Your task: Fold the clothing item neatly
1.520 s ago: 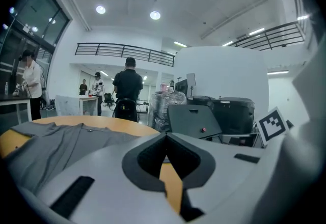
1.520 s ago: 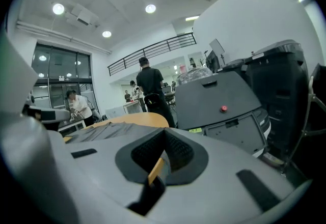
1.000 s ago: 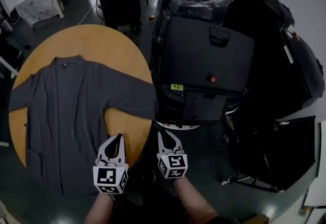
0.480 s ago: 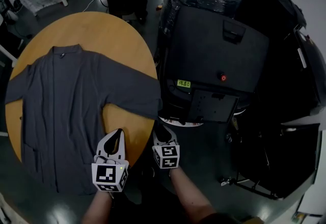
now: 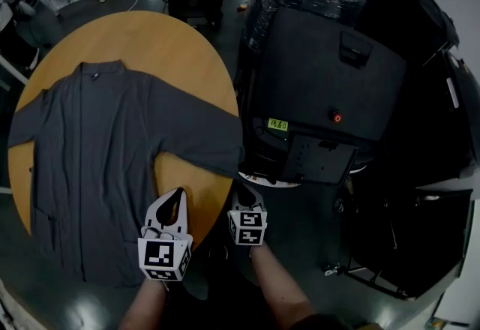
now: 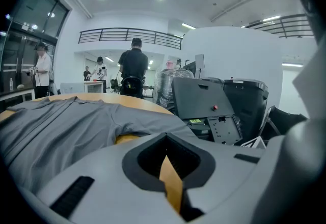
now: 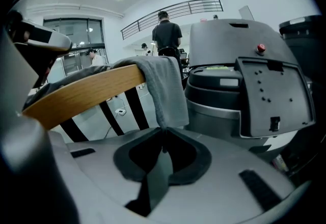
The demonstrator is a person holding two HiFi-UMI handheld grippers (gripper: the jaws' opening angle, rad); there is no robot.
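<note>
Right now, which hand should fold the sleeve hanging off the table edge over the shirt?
Right. The right tongs are closing at the hanging sleeve, its corner between their tips. The left tongs are shut over bare table, away from it.

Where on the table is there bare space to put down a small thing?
The table is bare in the far arc beyond the shirt collar, and in a small wedge between the sleeve and the hem. Elsewhere cloth covers most of it; the black machine crowds its right side.
</note>
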